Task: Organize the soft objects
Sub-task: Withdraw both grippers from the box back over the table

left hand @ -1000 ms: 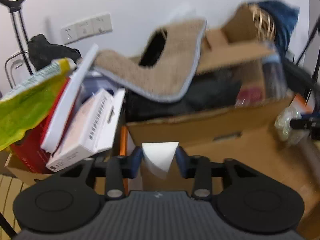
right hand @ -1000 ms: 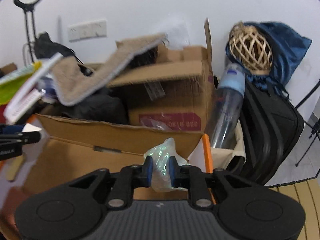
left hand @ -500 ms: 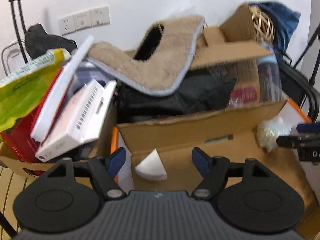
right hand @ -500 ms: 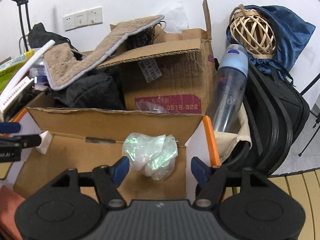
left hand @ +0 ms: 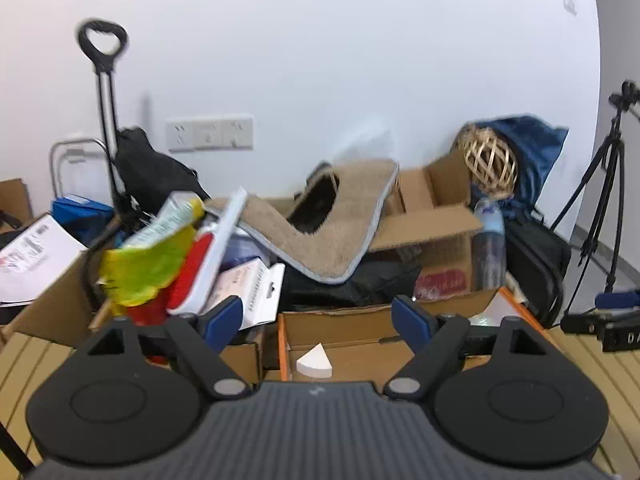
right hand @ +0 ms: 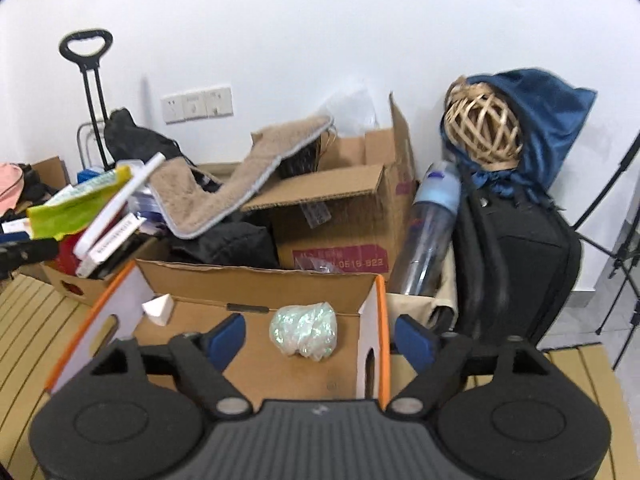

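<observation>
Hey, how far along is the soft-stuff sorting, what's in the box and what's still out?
Done: the white foam wedge and the shiny plastic bundle lie in the orange-edged box. In hand: nothing; the left hand-held gripper and right hand-held gripper are both opening with nothing between their pads. Possibly left: the tan fleece mat draped over the clutter behind.

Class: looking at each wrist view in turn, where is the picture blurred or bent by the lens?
Left wrist view: yellow-green plastic packet motion-smeared, white wall socket strip soft. Right wrist view: sharper, iridescent crumpled plastic wad crisp; fisheye bows black trolley handle, corners vignetted.
</observation>
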Available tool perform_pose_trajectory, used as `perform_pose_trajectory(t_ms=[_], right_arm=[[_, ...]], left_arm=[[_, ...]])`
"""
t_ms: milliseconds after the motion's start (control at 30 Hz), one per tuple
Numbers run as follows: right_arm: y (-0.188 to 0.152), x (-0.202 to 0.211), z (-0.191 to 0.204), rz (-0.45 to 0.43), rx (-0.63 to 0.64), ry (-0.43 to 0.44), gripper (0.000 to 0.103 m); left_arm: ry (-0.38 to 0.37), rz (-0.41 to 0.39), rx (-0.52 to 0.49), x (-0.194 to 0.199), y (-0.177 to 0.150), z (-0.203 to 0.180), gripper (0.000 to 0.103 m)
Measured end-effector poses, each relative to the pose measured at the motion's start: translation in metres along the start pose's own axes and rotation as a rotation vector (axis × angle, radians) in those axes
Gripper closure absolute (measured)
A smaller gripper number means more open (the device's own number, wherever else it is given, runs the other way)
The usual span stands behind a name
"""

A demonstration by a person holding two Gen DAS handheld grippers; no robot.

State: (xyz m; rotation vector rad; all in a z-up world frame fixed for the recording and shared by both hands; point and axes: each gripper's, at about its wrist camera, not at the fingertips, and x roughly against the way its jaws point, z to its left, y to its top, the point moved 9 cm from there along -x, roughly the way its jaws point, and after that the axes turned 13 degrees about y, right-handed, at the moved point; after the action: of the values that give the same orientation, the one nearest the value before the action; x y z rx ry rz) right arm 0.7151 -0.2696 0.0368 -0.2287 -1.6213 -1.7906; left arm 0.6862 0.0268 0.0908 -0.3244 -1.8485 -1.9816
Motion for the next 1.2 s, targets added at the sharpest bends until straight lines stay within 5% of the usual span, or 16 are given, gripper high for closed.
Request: perform_pose_trajectory(t_ms=[333, 600, 900, 1200], right_arm=[[-0.074, 0.16, 0.08, -0.17, 0.022, 0.073, 0.018], [-0.184, 0.258, 0.152, -0.254, 0.029, 0.086, 0.011], [-0.288, 0.312, 0.194, -0.28, 0.03, 0.077, 0.003], [-0.348, 0.328, 0.189, -0.268, -0.014, 0.036, 0.001]], left_arm=[[0.027, -0.185, 0.013, 0.187, -0.06, 0.041, 0.009], [0.009, -0.136, 0.083, 0.315, -0.163, 0.048, 0.001], [0.037, -0.113, 0.106, 0.392, -0.252, 0.037, 0.0], [0.036, -0.077, 0.081, 0.409, -0.285, 0.033, 0.0]])
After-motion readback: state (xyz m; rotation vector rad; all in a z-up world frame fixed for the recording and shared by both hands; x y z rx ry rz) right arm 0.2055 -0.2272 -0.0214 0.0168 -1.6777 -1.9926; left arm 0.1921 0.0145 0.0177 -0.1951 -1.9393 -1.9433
